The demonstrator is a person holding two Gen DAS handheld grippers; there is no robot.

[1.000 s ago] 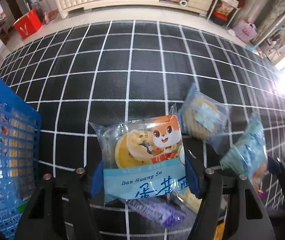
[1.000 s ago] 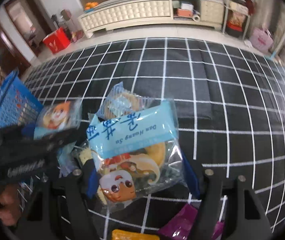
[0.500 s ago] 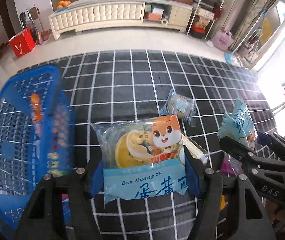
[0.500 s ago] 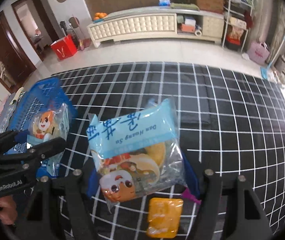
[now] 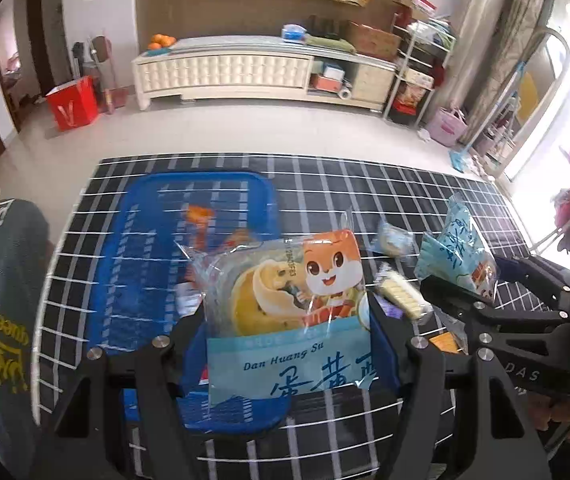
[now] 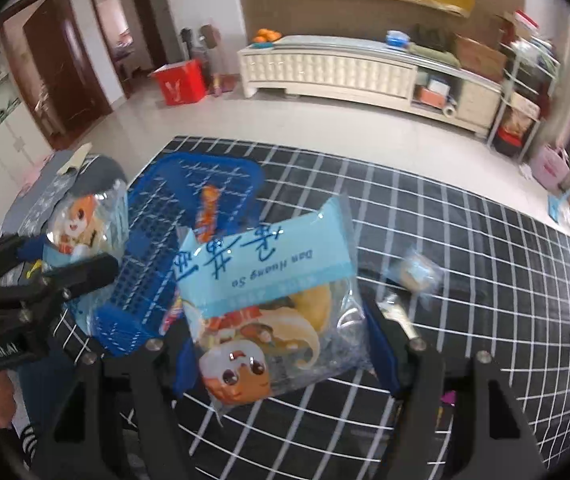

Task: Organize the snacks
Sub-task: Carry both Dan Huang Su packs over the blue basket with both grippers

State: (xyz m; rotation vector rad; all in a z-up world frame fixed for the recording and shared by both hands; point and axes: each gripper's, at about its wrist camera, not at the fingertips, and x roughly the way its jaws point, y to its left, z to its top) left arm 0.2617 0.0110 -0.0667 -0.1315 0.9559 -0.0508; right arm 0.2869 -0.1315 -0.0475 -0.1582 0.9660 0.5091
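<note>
My left gripper (image 5: 289,348) is shut on an egg-yolk pastry packet (image 5: 289,304) with an orange cartoon fox, held above the near end of the blue mesh basket (image 5: 153,248). My right gripper (image 6: 285,354) is shut on a second such packet (image 6: 269,280), held upside down, just right of the basket (image 6: 157,240). Each gripper also shows in the other's view: the right gripper (image 5: 461,276) at the right, the left gripper (image 6: 65,252) at the left. An orange snack (image 6: 207,212) lies inside the basket.
On the black checked mat (image 5: 325,176) lie a small blue biscuit pack (image 5: 395,240), a wafer pack (image 5: 401,296) and an orange packet (image 5: 445,342). A grey cushion (image 5: 1,300) borders the mat's left edge. A white cabinet (image 5: 225,68) and a red bag (image 5: 73,102) stand far back.
Both grippers have risen and swung left with their packets still held. The blue basket now lies under the left gripper, and the loose snacks have dropped away to the right.
</note>
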